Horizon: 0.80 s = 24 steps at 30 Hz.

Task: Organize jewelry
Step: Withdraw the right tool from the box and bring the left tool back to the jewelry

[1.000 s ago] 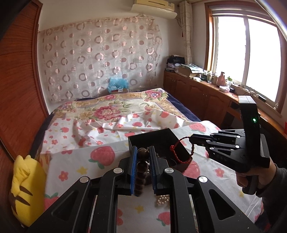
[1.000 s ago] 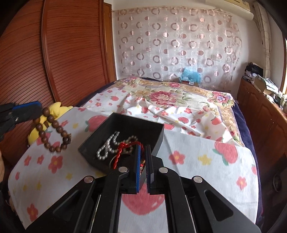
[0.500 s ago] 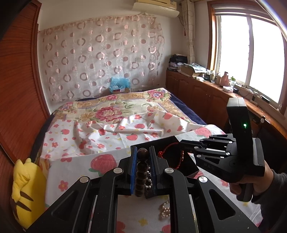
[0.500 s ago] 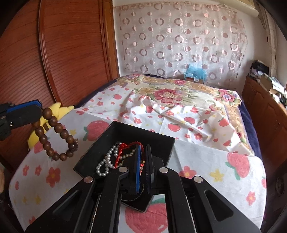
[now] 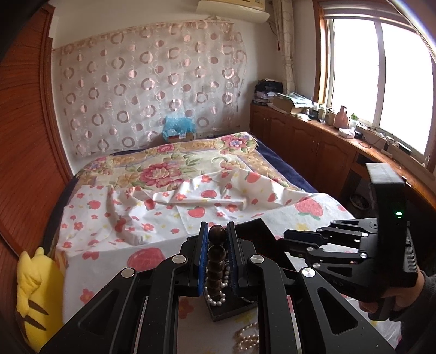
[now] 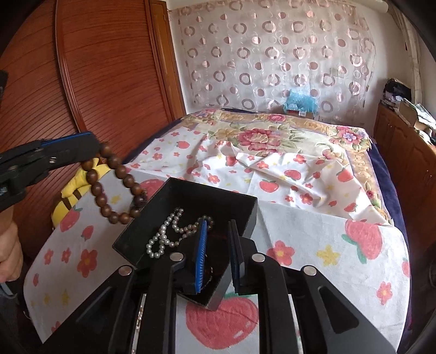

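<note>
while left tongs (image 5: pixel 217 239) grip wooden bracelet (image 6: pixel 114 185), right tongs (image 6: pixel 218 253) gape over black box (image 6: pixel 245 215).

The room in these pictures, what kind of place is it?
Most likely a home bedroom: a bed under flowered sheets, a wooden wardrobe beside it, and an air conditioner on the wall.

Two close wrist views, shared black box (image 5: pixel 256 231)

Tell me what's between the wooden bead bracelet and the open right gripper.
In the right wrist view, the pearl strand in the black box lies between the wooden bracelet and the right gripper.
</note>
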Available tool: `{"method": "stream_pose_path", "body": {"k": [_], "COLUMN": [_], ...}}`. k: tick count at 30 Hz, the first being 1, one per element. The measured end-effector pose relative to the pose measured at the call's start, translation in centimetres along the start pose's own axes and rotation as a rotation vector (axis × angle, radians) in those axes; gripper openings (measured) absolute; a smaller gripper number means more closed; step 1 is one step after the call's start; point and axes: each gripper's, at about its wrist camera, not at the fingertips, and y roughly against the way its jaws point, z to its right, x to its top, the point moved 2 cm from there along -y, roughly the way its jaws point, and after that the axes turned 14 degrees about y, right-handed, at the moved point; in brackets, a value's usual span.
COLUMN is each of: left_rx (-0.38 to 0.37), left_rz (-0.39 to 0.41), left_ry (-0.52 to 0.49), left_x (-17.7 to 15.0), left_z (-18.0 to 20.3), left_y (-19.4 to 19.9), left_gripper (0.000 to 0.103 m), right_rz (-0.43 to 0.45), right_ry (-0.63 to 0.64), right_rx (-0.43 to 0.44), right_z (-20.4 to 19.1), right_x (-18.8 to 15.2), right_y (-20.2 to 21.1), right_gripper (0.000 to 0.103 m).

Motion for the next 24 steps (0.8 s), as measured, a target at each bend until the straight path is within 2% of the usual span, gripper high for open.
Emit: {"method": "stream_pose_path", "body": {"k": [7, 14, 24], "left_rx": [0.005, 0.027, 0.036], "left_rz": [-0.029, -0.063, -0.072], "left_ry": [-0.003, -0.004, -0.014], "left_x": [-0.8, -2.0, -2.9], "left_z": [0.7, 0.8, 0.3], "left_y": [-2.5, -4.2, -4.1], "left_gripper": [0.012, 0.013, 0.014], "right_rz": [0.02, 0.043, 0.049], "right_ry": [0.014, -0.005, 0.007], "right_rx": [-0.02, 0.0, -0.016], "right_z": [-0.2, -0.3, -1.3], "right_x": [-1.0, -1.6, -3.1], "right_y": [2.0, 3.8, 5.4], "right_gripper": [0.018, 0.018, 0.018]}}
